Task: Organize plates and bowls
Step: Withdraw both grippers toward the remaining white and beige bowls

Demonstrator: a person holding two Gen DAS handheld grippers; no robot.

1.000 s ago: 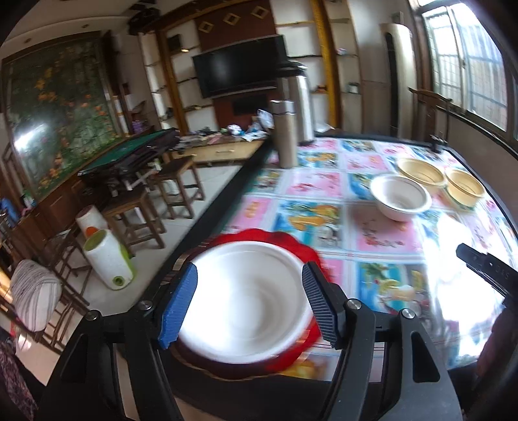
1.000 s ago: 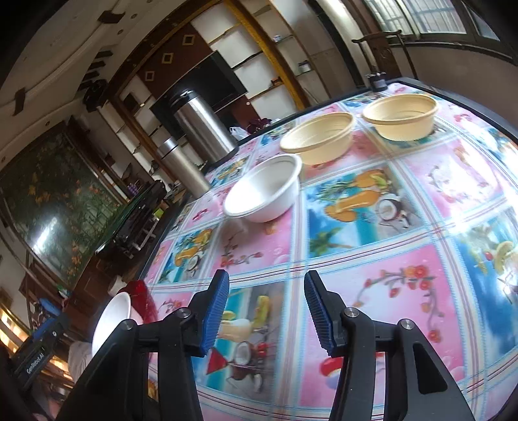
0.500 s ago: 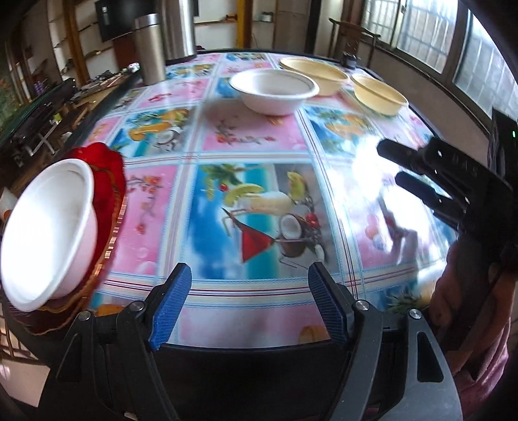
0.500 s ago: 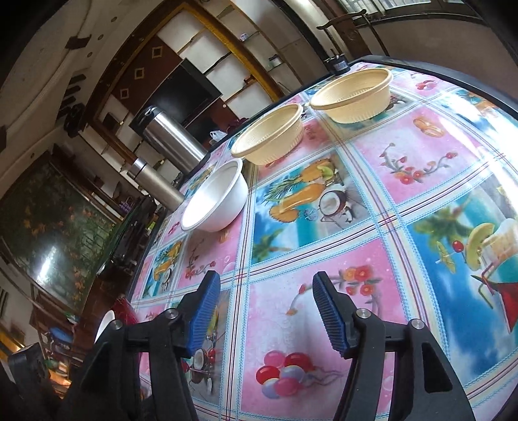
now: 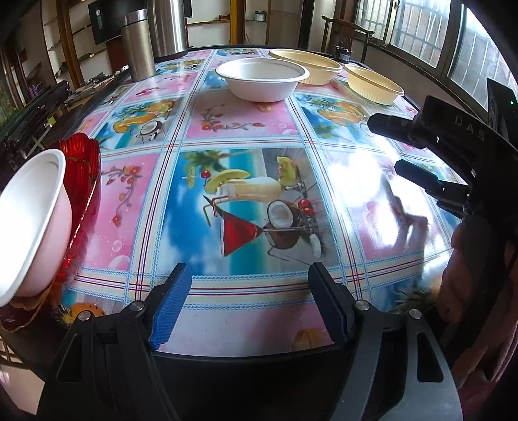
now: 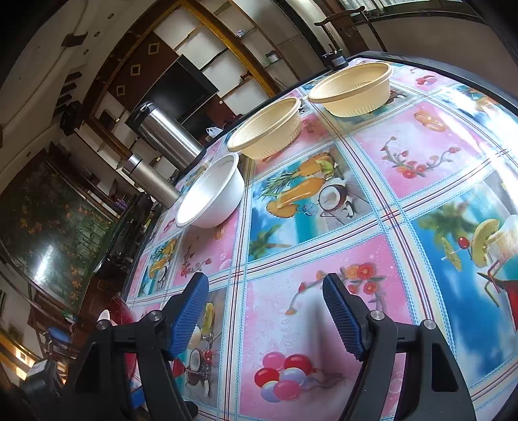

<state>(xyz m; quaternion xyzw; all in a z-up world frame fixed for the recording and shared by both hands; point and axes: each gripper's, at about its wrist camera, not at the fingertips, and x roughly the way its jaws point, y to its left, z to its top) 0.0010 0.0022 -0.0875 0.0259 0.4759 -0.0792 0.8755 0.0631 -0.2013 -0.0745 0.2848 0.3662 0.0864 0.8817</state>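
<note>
Left wrist view: the left gripper (image 5: 249,299) hangs over the near edge of the counter (image 5: 246,145), fingers wide apart and holding nothing. At the far left a white bowl (image 5: 30,223) sits in a red plate (image 5: 81,168) right at the counter's edge. Across the counter stands a second white bowl (image 5: 261,79), with two cream bowls behind and to its right: the far one (image 5: 307,64) just beside it, the other (image 5: 372,85) nearer the window side. A steel flask (image 5: 137,43) and a larger steel urn (image 5: 168,26) stand at the back left. The right gripper (image 5: 385,142) comes in from the right, fingers spread and empty, with a hand (image 5: 466,272) below it.

Right wrist view: the right gripper (image 6: 265,314) points over the cloth toward the three loose bowls, fingers open around nothing. The white bowl (image 6: 212,194) is nearest, then the middle cream bowl (image 6: 265,128), then the far cream bowl (image 6: 353,89); all rest apart from one another. The red plate (image 6: 118,311) shows only as a sliver at the lower left.

Risks, as I judge them: these bowls look thin and light, so a pinch on the rim may flex it or let it slip, and a finger pushed against the wall could slide a bowl along the glossy cloth instead of catching it. The plate and bowl at the edge could be knocked off by a careless sweep of the left gripper.
</note>
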